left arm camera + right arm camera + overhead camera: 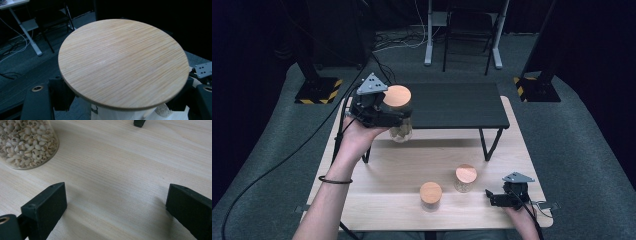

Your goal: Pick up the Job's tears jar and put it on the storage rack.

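Jars and grippers on my bench: my left gripper (399, 117) holds a glass jar (401, 131) in the air, up beside the front left corner of the black raised shelf (457, 105), with the wooden table (412, 155) below it. Its jaws are closed onto the jar's sides just beneath the round bamboo lid (397, 95), and in the left gripper view that lid (122, 62) spreads across the middle with a black jaw tucked under it on each side. Pale contents sit in the bottom of the jar; I cannot tell what they are from the high view.

My right gripper (488, 195) rests low at the table's near right corner, its jaws spread wide with nothing but bare wood between them, as the right gripper view shows. A second lidded jar (465, 178) stands just to its left, and a third jar (430, 196) stands nearer the table's front edge, close beside the second. In the right gripper view a jar of small pale beans (25, 142) stands on the table beyond the jaws, apart from them; I cannot tell which of the two standing jars it is.
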